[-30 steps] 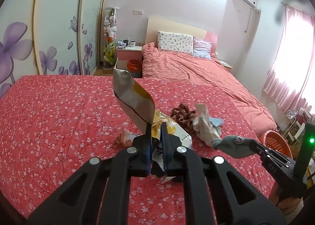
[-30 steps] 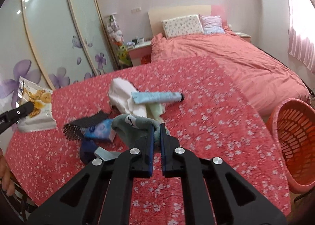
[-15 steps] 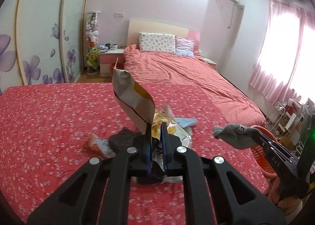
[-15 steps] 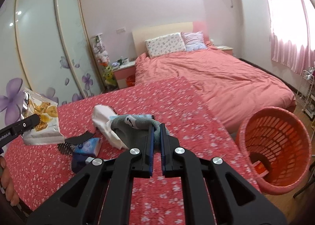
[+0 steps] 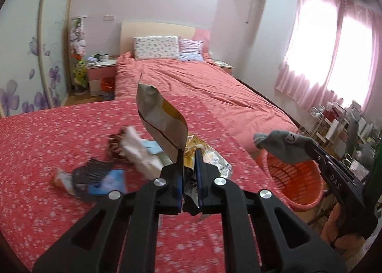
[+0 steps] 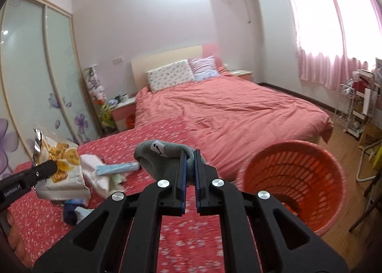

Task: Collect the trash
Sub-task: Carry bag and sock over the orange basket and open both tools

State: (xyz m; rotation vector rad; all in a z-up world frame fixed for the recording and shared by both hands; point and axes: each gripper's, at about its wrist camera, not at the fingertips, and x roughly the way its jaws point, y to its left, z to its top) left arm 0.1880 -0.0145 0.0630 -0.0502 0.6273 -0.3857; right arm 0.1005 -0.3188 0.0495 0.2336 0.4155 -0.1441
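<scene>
My left gripper (image 5: 189,153) is shut on a crumpled snack bag (image 5: 160,118), silver inside with yellow print, held up above the red flowered bedspread (image 5: 47,134). The same snack bag (image 6: 59,165) shows at the left of the right wrist view, pinched by the left gripper (image 6: 51,166). My right gripper (image 6: 190,156) is shut on a grey sock (image 6: 164,153), which hangs above the bedspread edge, left of an orange plastic basket (image 6: 293,177). In the left wrist view the grey sock (image 5: 281,146) hovers over the orange basket (image 5: 293,177), with the right gripper (image 5: 308,147) behind it.
A heap of loose items lies on the bedspread: white cloth (image 5: 138,151), a light blue tube (image 6: 117,169), a black mesh piece (image 5: 90,170), a blue packet (image 5: 107,182). A pink bed (image 6: 226,110) stands behind. A wire rack (image 6: 353,106) and a wooden floor are at the right.
Both grippers have swung to the right with their loads. The orange basket has come into full view and the sock now hangs near its rim. The heap has slid leftward in both views.
</scene>
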